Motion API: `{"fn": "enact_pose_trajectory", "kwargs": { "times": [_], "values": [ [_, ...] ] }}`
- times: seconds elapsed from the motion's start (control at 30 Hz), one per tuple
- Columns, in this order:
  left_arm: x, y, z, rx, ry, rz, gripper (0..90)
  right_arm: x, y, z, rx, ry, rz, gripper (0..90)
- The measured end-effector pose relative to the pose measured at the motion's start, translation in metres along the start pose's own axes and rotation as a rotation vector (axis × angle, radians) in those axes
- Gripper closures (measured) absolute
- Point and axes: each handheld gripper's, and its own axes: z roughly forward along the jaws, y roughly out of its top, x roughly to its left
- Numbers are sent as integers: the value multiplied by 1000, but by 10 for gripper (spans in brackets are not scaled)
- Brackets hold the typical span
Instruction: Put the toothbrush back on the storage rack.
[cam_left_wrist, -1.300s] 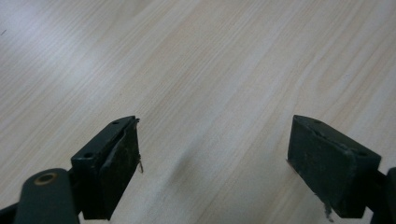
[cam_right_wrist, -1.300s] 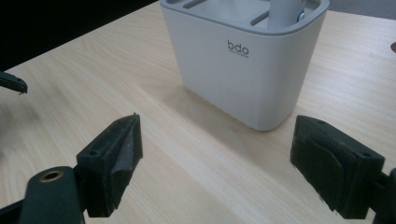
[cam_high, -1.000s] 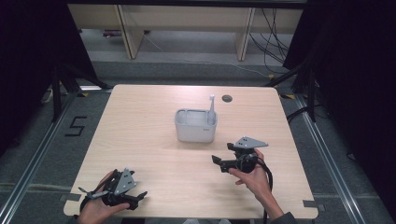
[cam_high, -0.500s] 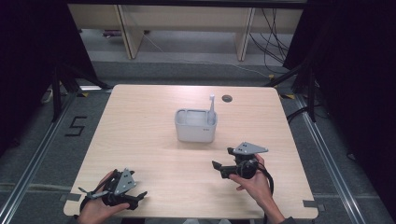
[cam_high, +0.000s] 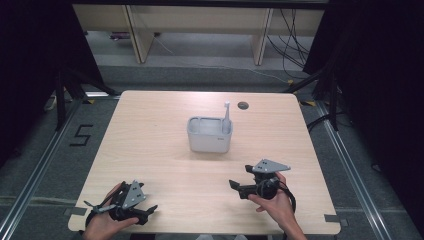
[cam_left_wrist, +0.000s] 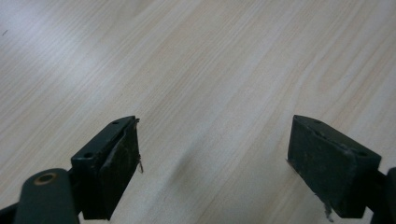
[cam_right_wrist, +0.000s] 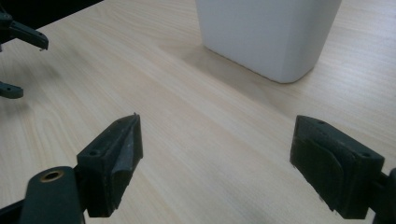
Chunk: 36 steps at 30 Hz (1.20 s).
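Both grippers, left gripper (cam_high: 150, 209) and right gripper (cam_high: 239, 187), rest wide-jawed and empty near the light wooden worktop's (cam_high: 150, 130) front edge, seemingly idle; the white rectangular plastic holder (cam_high: 209, 136) keeps a white toothbrush (cam_high: 226, 116) upright mid-worktop.

Evenly lit from above, with the pale worktop (cam_high: 150, 130) bright against near-black surroundings at left and right in the high view. Soft, short shadows only: a faint one beside the white container (cam_right_wrist: 268, 32) in the right gripper view, a dim smudge on the wood between the jaws in the left gripper view. No harsh glare, just a mild sheen across the grain at upper left there. Slightly soft overall in the high view. Jaws in the foreground a little blurred in both gripper views.
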Motion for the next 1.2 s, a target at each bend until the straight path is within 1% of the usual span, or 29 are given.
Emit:
{"fn": "enact_pose_trajectory", "kwargs": {
  "times": [0.03, 0.07, 0.13, 0.17, 0.2, 0.23, 0.3, 0.33, 0.37, 0.4, 0.47, 0.5, 0.53, 0.57, 0.6, 0.63, 0.67, 0.7, 0.73, 0.8, 0.83, 0.87, 0.93, 0.97, 1.03, 1.07, 1.1, 1.13, 1.2],
  "values": [
    [0, 0, 0, 1, 1, 0, 163, 1, -1, -1, 3, -8, 4, 175],
    [0, 0, -1, 10, 1, 3, 163, 0, -2, -1, 0, -4, -13, 175],
    [0, 0, 0, 2, 0, 1, 163, 0, -2, -2, 0, -4, -15, 175],
    [0, 0, 0, 1, 2, 0, 163, 2, -4, -2, 2, -21, 7, 174],
    [0, 0, 0, 1, 3, 4, 163, 0, -4, -4, -4, -8, -16, 174],
    [0, 0, -1, 14, 0, 4, 163, 2, -6, -5, 0, -1, 14, 174],
    [0, 0, -1, 13, -1, 2, 163, 3, -7, -7, 12, -8, 20, 171],
    [0, 0, -1, 13, 0, 3, 162, 0, -8, -8, 3, -19, -13, 172],
    [0, 0, -1, 13, 0, 4, 163, 3, -9, -8, 7, -17, 15, 172],
    [0, 0, -1, 13, 0, 4, 163, 3, -9, -8, 7, -17, 15, 172],
    [0, 0, -1, 13, -1, 3, 163, 3, -11, -10, 12, -19, 11, 171],
    [0, 0, -1, 12, -1, 3, 163, 1, -12, -10, 8, -19, -13, 170],
    [0, 1, -1, 13, 0, 3, 162, 2, -13, -10, 9, -6, 1, 170],
    [0, 0, -1, 13, 0, 4, 163, 3, -13, -11, 14, -17, 14, 170],
    [0, 1, -1, 13, 0, 9, 162, 1, -14, -11, 4, -14, -14, 170],
    [0, 0, -1, 13, -1, 2, 163, 5, -15, -12, 21, -7, 26, 169],
    [0, 0, -1, 16, 1, 7, 162, 5, -15, -13, 20, -18, 33, 169],
    [0, 0, -1, 13, 0, 5, 162, 2, -16, -13, 4, -16, -9, 169],
    [0, 1, -1, 13, 0, 8, 162, 4, -17, -13, 8, -9, 6, 169],
    [1, 1, -1, 13, 1, 12, 162, 3, -19, -14, 12, -13, -16, 168],
    [1, 1, -1, 13, 1, 12, 162, 3, -19, -14, 12, -13, -16, 168],
    [1, 1, -1, 13, 2, 13, 162, 6, -20, -14, 24, 0, 21, 168],
    [1, 1, -1, 13, 2, 13, 162, 5, -21, -15, 20, -14, -3, 165],
    [1, 1, -1, 13, 2, 13, 162, 4, -23, -15, 11, -7, -17, 163],
    [1, 1, -1, 13, 2, 12, 162, 8, -24, -17, 27, -9, 12, 160],
    [1, 1, -1, 13, 2, 13, 162, 6, -25, -16, 17, -5, -9, 158],
    [1, 1, -1, 14, 2, 14, 162, 7, -26, -17, 25, 4, 2, 157],
    [1, 1, -1, 13, 2, 13, 162, 7, -26, -18, 36, -11, 2, 157],
    [0, 1, -1, 14, 1, 13, 162, 9, -28, -19, 37, -11, 1, 157]
  ]
}}
